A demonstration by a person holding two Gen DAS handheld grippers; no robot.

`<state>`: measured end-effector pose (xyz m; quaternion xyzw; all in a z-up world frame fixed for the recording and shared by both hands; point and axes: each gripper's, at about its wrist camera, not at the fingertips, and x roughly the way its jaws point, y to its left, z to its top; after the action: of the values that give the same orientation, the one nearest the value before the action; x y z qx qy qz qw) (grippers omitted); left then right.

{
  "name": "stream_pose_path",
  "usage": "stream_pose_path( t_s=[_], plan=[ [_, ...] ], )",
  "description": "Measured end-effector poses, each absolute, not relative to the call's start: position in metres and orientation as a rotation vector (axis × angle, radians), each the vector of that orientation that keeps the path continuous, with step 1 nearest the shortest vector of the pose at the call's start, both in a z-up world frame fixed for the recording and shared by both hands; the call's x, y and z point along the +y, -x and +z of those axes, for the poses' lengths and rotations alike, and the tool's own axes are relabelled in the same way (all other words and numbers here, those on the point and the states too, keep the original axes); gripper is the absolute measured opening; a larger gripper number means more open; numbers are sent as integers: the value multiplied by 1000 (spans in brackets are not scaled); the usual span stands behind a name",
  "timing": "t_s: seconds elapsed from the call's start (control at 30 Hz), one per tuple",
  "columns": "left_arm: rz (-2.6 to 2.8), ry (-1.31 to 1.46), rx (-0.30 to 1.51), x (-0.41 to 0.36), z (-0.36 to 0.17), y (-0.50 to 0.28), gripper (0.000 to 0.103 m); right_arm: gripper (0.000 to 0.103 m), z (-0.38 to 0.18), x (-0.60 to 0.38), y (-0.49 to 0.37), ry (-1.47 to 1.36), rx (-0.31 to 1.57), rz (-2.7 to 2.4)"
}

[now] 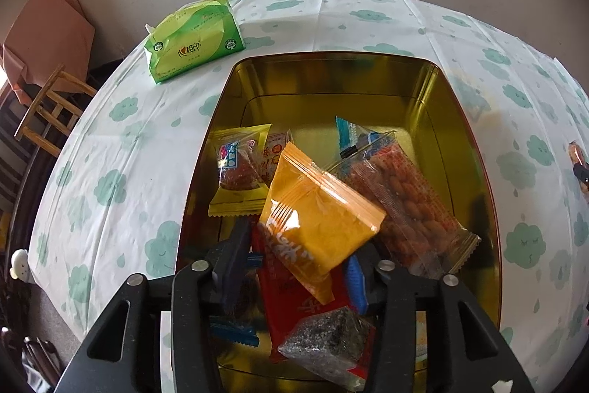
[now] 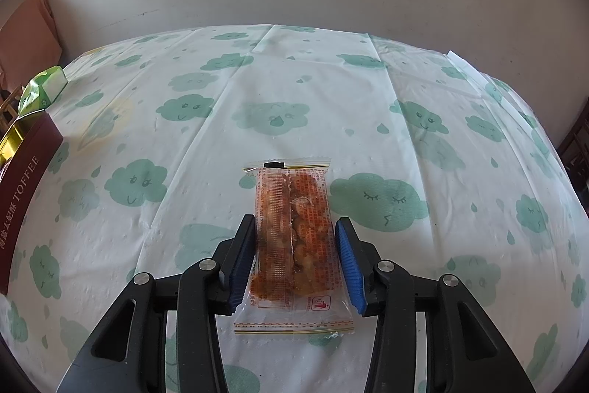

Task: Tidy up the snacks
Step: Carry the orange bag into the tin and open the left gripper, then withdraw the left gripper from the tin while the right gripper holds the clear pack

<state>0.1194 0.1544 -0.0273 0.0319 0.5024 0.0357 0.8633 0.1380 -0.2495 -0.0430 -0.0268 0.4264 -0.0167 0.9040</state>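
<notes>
A gold tin (image 1: pixel 434 87) holds several snack packets: an orange packet (image 1: pixel 324 212) on top, a clear red-printed nut packet (image 1: pixel 408 194), a yellow packet (image 1: pixel 235 168), a red packet (image 1: pixel 291 304) and a dark seaweed-like packet (image 1: pixel 327 341). My left gripper (image 1: pixel 298 264) is open above the tin, the orange packet loose between its fingers. In the right wrist view a clear red-printed snack packet (image 2: pixel 294 238) lies flat on the cloud-print tablecloth (image 2: pixel 294 98). My right gripper (image 2: pixel 296 256) is open, one finger on each side of this packet.
A green tissue pack (image 1: pixel 191 39) lies on the table left of and beyond the tin; it also shows in the right wrist view (image 2: pixel 40 91). The tin's maroon "TOFFEE" side (image 2: pixel 25 194) is at the far left. A wooden stool (image 1: pixel 51 109) stands beyond the table's left edge.
</notes>
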Motion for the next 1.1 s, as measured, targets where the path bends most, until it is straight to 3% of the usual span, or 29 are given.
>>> stream_pose_path(
  t_s=[0.67, 1.1],
  plan=[
    [113, -81, 954, 147, 5, -98, 68, 45, -43, -250, -138, 54, 881, -35],
    [152, -95, 896, 139, 21, -73, 73, 45, -43, -250, -138, 54, 881, -35]
  ],
)
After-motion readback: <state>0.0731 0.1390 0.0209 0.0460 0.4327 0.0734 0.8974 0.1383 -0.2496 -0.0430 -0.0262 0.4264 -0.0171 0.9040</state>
